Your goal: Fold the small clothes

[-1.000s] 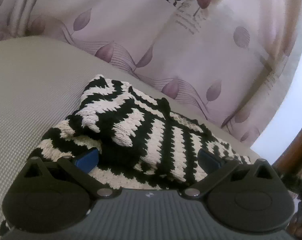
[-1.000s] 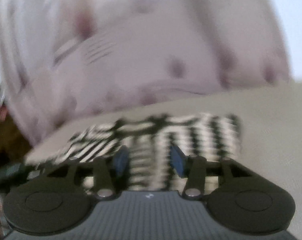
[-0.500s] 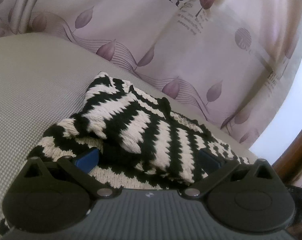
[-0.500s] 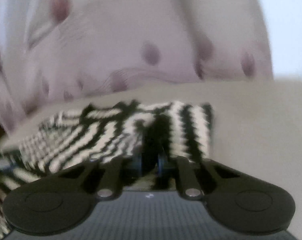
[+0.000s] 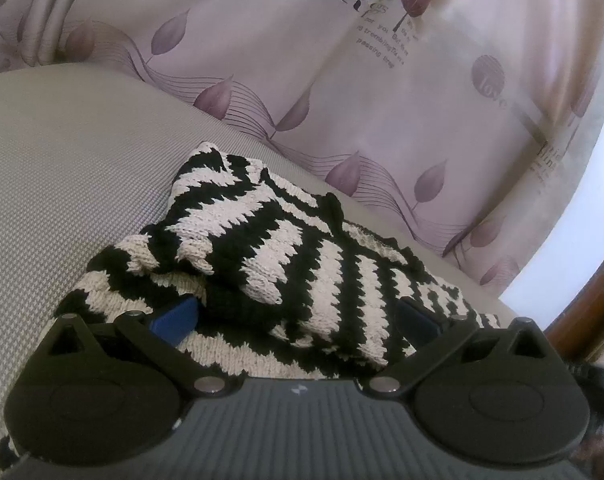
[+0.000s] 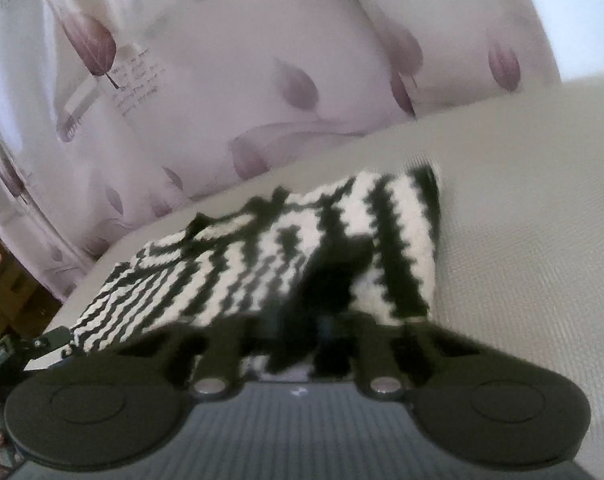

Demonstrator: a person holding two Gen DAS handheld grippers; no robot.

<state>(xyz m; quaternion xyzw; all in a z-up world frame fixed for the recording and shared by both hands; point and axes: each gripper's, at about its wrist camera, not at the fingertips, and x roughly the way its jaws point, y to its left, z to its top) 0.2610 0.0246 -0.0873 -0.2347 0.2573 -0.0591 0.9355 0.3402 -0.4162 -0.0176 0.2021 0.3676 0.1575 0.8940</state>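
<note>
A black-and-white striped knit garment [image 5: 285,256] lies partly folded on a grey woven surface [image 5: 61,152]. My left gripper [image 5: 293,320] is open, its blue pads spread wide on either side of the garment's near folded edge. In the right wrist view the same garment [image 6: 302,256] is bunched and lifted in front of my right gripper [image 6: 322,332], whose fingers are shut on a fold of the knit. The pads there are hidden by the cloth.
A pale curtain with purple leaf prints [image 5: 342,80] hangs behind the surface and shows in the right wrist view too [image 6: 221,80]. Brown wooden furniture [image 5: 582,320] stands past the surface's right end. Grey surface extends to the right [image 6: 522,240].
My right gripper has closed on the garment and pulled a fold of it up and toward itself. The left gripper has stayed open and almost still.
</note>
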